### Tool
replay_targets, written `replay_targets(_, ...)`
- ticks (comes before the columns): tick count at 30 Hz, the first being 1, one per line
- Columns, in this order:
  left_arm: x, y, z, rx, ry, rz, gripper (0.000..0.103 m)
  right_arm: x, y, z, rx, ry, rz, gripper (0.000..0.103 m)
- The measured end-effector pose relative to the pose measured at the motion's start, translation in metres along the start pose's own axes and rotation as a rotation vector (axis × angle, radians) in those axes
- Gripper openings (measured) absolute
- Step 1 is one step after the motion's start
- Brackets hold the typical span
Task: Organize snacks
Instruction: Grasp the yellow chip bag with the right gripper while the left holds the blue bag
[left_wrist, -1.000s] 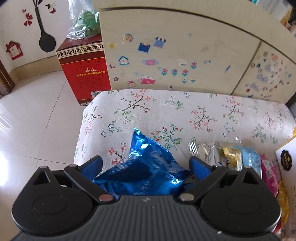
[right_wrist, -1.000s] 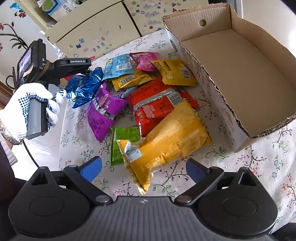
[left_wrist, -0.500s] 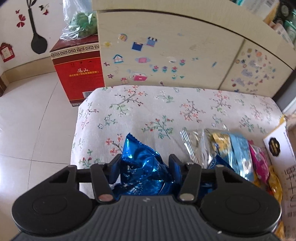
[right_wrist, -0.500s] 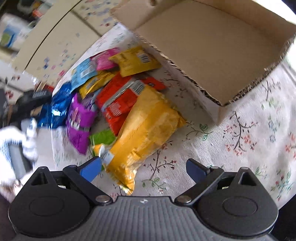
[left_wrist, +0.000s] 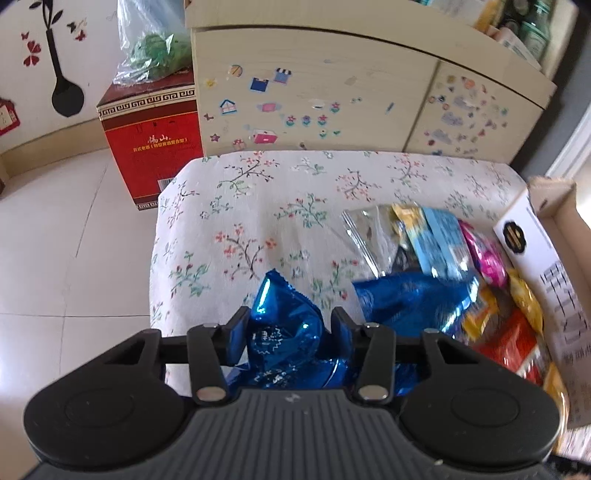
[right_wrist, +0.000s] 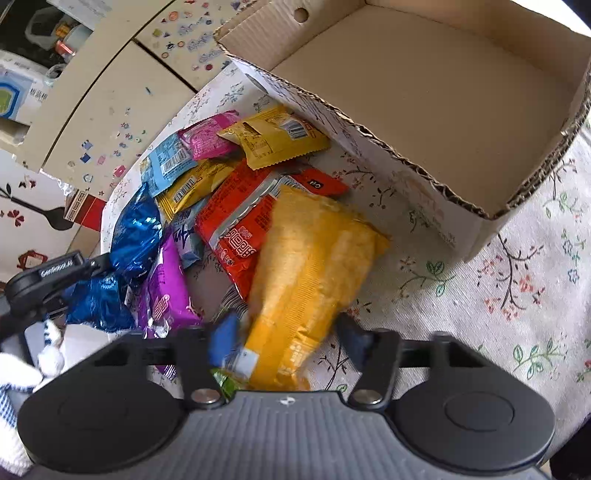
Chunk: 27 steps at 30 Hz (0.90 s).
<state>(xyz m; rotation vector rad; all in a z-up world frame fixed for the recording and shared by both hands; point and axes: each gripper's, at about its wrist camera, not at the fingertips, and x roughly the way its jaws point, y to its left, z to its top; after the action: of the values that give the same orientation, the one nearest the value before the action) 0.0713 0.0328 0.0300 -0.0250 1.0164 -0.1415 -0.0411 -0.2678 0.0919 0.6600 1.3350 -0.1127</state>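
Note:
My left gripper (left_wrist: 288, 325) is shut on a shiny blue snack bag (left_wrist: 284, 332) at the table's left edge; it also shows in the right wrist view (right_wrist: 96, 302). A second blue bag (left_wrist: 410, 299) lies beside it. My right gripper (right_wrist: 291, 336) has its jaws closing around the bottom end of a big yellow snack bag (right_wrist: 310, 273); the pads look close to it, contact is blurred. Behind it lie red (right_wrist: 240, 225), purple (right_wrist: 166, 291), light blue (right_wrist: 166, 166), pink (right_wrist: 207, 136) and small yellow (right_wrist: 277, 136) packets. The open cardboard box (right_wrist: 436, 96) stands to the right, with nothing visible inside.
The floral tablecloth (left_wrist: 277, 192) covers a small table that ends at a tiled floor (left_wrist: 55, 240) on the left. A sticker-covered cabinet (left_wrist: 314, 92) stands behind, with a red carton (left_wrist: 151, 136) beside it. A green packet (right_wrist: 225, 384) peeks under the yellow bag.
My left gripper has shut on the blue bag and lifted it. My right gripper has moved in over the yellow bag's end and its jaws have narrowed from wide open.

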Motion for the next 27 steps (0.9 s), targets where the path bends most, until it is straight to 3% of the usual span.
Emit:
replay_targets(19, -0.051, -0.037, -0.058, 0.151, -0.1, 0.003, 0.039, -0.026, 0.042, -0.008, -0.348, -0.155, 0.047, 0.043)
replay_targets(24, -0.06, -0.041, -0.065, 0.165, -0.113, -0.011, 0.039, -0.02, 0.042, -0.004, -0.35, -0.14, 0.046, 0.041)
replay_targets(27, -0.062, -0.042, -0.069, 0.168, -0.109, -0.014, 0.039, -0.01, 0.033, 0.0, -0.283, -0.075, 0.056, 0.05)
